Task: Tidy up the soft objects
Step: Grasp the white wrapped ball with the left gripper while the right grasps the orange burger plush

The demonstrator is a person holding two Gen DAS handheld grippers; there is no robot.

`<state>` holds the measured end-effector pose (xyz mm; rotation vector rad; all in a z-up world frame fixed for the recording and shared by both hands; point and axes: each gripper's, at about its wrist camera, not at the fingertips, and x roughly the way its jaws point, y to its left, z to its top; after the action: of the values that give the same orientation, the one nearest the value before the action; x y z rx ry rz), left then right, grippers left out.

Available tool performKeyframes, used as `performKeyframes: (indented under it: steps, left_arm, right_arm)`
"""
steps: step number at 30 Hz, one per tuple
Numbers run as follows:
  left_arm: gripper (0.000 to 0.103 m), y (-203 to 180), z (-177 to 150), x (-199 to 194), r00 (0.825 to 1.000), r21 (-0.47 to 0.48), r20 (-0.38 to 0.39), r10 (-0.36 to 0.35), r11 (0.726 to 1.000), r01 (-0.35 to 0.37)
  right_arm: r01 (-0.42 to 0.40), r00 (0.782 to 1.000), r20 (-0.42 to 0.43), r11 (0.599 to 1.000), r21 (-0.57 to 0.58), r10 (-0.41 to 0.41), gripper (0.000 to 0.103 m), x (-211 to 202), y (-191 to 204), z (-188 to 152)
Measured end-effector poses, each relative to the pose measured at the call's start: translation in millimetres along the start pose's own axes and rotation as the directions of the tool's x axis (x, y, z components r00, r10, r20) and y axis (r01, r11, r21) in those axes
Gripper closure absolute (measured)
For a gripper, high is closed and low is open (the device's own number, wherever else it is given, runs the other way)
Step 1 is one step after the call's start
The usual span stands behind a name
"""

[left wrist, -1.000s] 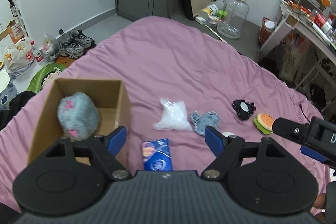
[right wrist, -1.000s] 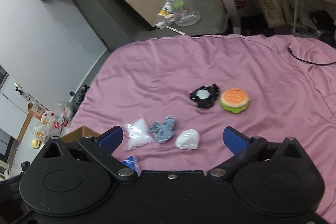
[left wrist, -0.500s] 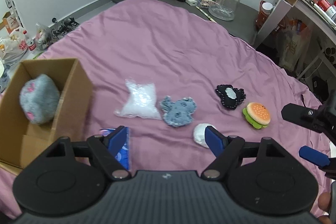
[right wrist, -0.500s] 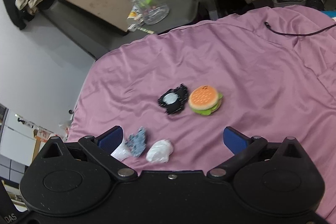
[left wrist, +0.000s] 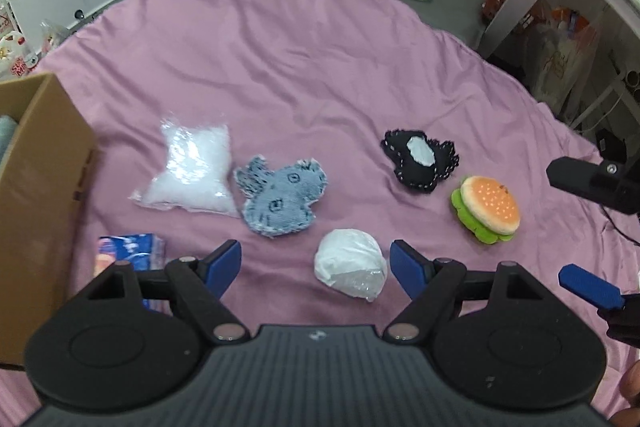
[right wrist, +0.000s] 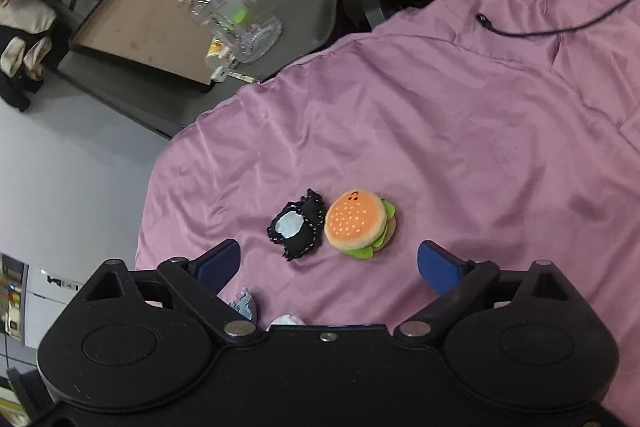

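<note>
Left tool: the left tool (left wrist: pixel 316 261) hangs over the bed with its blue pads spread and nothing between them; the white wrapped bundle (left wrist: pixel 351 269) lies just ahead, inside the gap, so I take that for its next pick.
Right tool: the right tool (right wrist: pixel 328 265) is also empty; its jaws have just been closing a little, yet stand wide with only sheet between them. It points at the burger plush (right wrist: pixel 357 224), which looks like its target.
Soft things: all rest loose on the pink bedsheet (left wrist: pixel 280 39). The clear bag of white filling (left wrist: pixel 191 167) touches the grey denim patch toy (left wrist: pixel 280 201); the black felt toy (left wrist: pixel 420 161) sits just beside the burger plush.
Box: the cardboard box (left wrist: pixel 40 187) stands open at the left edge of the bed, near the row, probably as the place to gather them; something grey shows inside.
Blue packet: a blue packet (left wrist: pixel 132 251) lies against the box wall, partly hidden by the left tool.
Left view only: the box, filling bag, packet, and the right tool coming in from the right edge.
Right view only: the black cable (right wrist: pixel 540 27) trailing over the far sheet, and the burger's top face; the denim toy and bundle barely peek out.
</note>
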<state>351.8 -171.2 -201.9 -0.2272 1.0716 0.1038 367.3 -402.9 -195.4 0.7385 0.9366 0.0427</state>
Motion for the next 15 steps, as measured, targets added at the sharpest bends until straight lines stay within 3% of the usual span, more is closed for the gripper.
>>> performKeyframes:
  steps: [10, 12, 15]
  left_arm:
    - [0.027, -2, 0, 31, 0.998, 0.017, -0.056, -0.016, 1.000, 0.017]
    - [0.034, -2, -1, 30, 0.998, 0.015, -0.052, -0.034, 0.999, 0.035]
    - [0.058, -2, 0, 31, 0.995, 0.013, -0.065, -0.069, 0.997, 0.070]
  right_arm:
    - [-0.031, 0.999, -0.026, 0.994, 0.109, 0.034, 0.017, 32, -15, 4]
    - [-0.031, 0.999, -0.039, 0.992, 0.122, 0.036, 0.021, 41, -15, 4]
    - [-0.022, 0.999, -0.046, 0.990, 0.140, 0.029, 0.033, 50, -17, 4]
